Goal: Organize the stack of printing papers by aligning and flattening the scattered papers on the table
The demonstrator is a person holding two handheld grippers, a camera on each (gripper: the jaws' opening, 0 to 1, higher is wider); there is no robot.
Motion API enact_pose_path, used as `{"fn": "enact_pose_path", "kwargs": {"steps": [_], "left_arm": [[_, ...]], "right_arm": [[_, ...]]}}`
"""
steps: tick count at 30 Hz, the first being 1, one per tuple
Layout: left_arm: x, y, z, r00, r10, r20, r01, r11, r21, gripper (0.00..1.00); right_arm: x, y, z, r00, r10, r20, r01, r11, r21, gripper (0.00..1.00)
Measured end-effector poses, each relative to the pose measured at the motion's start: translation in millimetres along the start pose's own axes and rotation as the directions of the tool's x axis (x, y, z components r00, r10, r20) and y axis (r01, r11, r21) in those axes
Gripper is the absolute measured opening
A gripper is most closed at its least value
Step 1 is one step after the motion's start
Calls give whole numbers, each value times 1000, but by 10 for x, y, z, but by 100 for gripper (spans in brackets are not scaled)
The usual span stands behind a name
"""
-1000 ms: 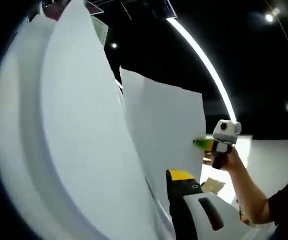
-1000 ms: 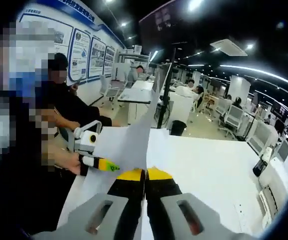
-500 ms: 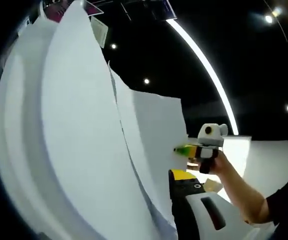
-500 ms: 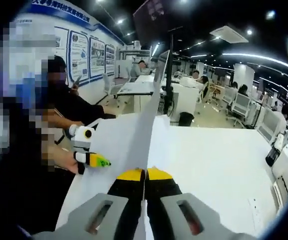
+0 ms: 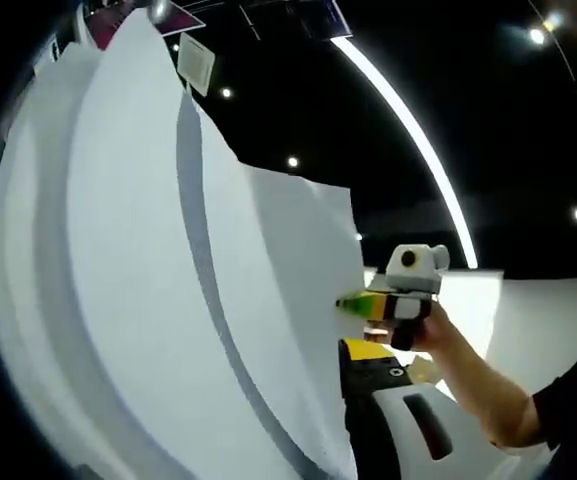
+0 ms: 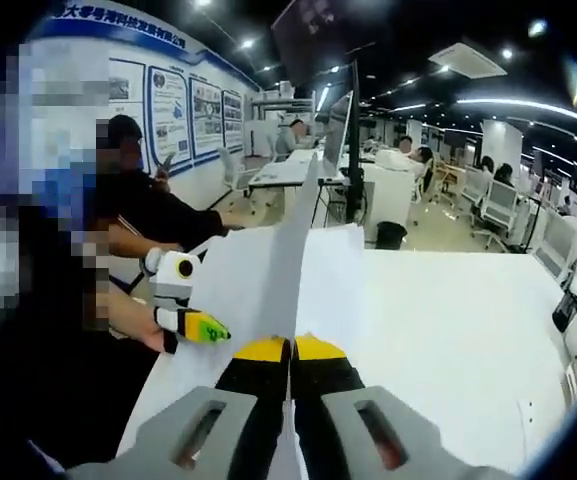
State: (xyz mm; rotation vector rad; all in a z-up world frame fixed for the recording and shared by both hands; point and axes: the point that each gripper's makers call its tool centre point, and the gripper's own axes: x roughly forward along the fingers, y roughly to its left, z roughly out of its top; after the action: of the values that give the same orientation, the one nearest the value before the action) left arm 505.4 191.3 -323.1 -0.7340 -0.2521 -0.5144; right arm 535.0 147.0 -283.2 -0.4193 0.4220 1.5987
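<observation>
Up off the table point(image 6: 448, 330), between my two grippers, the stack of papers point(image 5: 148, 280) stands on edge — sheets fanned and curving, not yet squared. My right gripper point(image 6: 290, 347) is clenched on the papers' edge, yellow-tipped jaws pressed together with the sheets running up between them in the right gripper view. My left gripper point(image 6: 218, 331) sits just beside the papers on the far side, green-yellow tip touching or nearly touching the sheets; in its own view one jaw shows against the paper and the other is hidden behind it, so I can't tell whether it grips.

To do this well, I judge I should keep both holds level, loosen slightly and tap the bottom edge down on the table so the loose sheets slide flush — then lay the stack flat. Squeeze too hard and the sheets crease; too slack and they spill.

Containers: none that I can make out, only desks and chairs in the office behind.
</observation>
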Motion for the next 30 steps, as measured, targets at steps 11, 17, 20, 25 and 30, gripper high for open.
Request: {"fn": "enact_pose_path", "kwargs": {"steps": [11, 17, 20, 25, 30], "left_arm": [[-3, 2, 6, 1000, -1, 2, 1, 1000, 2, 26], [-1, 7, 5, 1000, -1, 2, 1, 1000, 4, 26], [-1, 11, 6, 1000, 0, 3, 0, 1000, 2, 26], [-1, 23, 8, 1000, 6, 5, -6, 1000, 0, 25], [-2, 31, 11, 1000, 9, 8, -9, 1000, -3, 25]], "right_arm": [[113, 33, 24, 1000, 14, -5, -14, 1000, 8, 0], [155, 47, 6, 1000, 24, -10, -23, 1000, 17, 0], [182, 35, -14, 1000, 24, -12, -24, 999, 27, 0], [209, 47, -33, 999, 34, -17, -34, 999, 35, 0], [194, 51, -35, 999, 41, -11, -41, 998, 46, 0]]}}
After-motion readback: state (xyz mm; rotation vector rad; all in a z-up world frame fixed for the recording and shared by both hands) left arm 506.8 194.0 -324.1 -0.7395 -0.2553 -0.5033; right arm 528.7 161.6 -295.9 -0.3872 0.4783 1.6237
